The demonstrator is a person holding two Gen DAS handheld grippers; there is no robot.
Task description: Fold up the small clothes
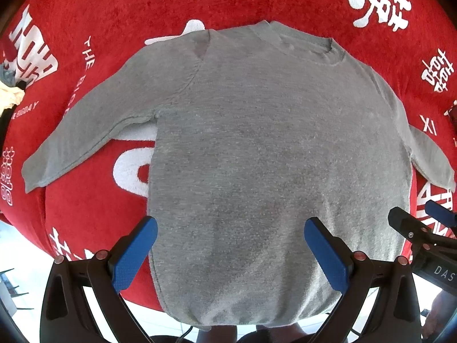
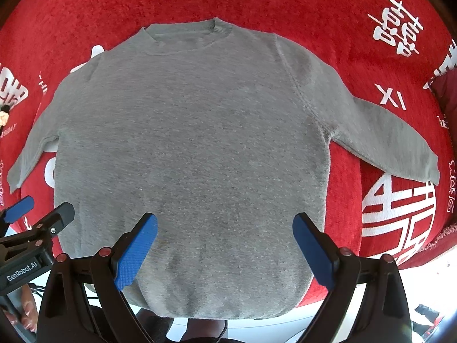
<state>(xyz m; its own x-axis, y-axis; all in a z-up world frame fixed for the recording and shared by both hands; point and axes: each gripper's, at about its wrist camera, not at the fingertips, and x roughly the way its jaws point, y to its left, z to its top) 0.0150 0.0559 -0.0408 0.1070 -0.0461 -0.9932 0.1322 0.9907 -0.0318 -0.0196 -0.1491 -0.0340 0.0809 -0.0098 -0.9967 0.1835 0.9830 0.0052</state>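
Left wrist: grey sweater (image 1: pixel 257 148) flat on red blanket (image 1: pixel 114 14), sleeves spread; left gripper (image 1: pixel 228 254) and right gripper (image 2: pixel 225 248) wide open, holding nothing

Your left gripper (image 1: pixel 230 253) has two blue fingers (image 1: pixel 134 257) with a dimpled grip texture, each set on a glossy black arm. Round copper-red rivets (image 1: pixel 101 255) sit at the joints of those arms. Your right gripper (image 2: pixel 225 250) is built the same: blue textured fingers (image 2: pixel 135 253), black arms, red rivets (image 2: pixel 345 252). From the left camera its black body shows white letters "DAS" and a small silver screw; from the right camera the other body reads "GenRobot.AI". A thin black cable hangs below, and bare skin shows at the lower left of the right camera.
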